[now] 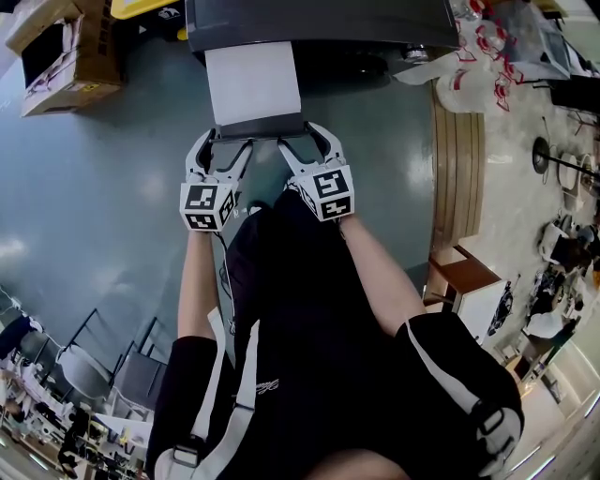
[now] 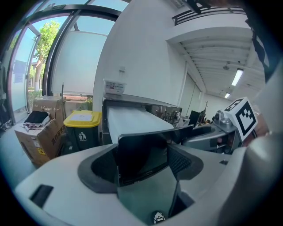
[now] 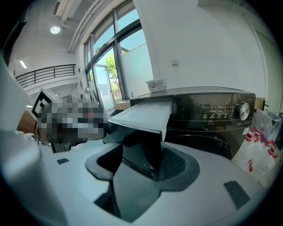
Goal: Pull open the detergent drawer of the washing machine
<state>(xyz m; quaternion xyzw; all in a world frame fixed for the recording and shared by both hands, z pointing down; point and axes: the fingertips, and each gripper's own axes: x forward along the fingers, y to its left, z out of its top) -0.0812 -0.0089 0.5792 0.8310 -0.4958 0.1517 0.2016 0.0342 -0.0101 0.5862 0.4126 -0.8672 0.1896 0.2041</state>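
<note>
Step in hand is the tail end of the pull. The detergent drawer already sticks far out of the washing machine, upper centre of the head view, with its dark front panel towards the person. The left gripper sits at the panel's left end and the right gripper at its right end, side by side just below the drawer. In the left gripper view the tongs are spread wide with the panel's end between them and part of it running on behind the right-hand pad; no clamp is evident, so this reads as released. The right gripper view shows the same: tongs wide apart, the panel's corner in the gap, no squeeze visible. Judgement: the drawer looks at or near full travel. The next move calls for either a last short pull straight along the drawer's line, without tilting or twisting the panel, or simply backing both grippers off towards the person. Containers: the drawer shows only a plain white top from above, so its compartments and contents cannot be seen. A cardboard box at upper left has something dark in its open top, kind unclear. A bin with a yellow lid stands beside the box at the left of the left gripper view, lid down, contents hidden. Plastic bags with red print sit at upper right, contents unreadable.
</note>
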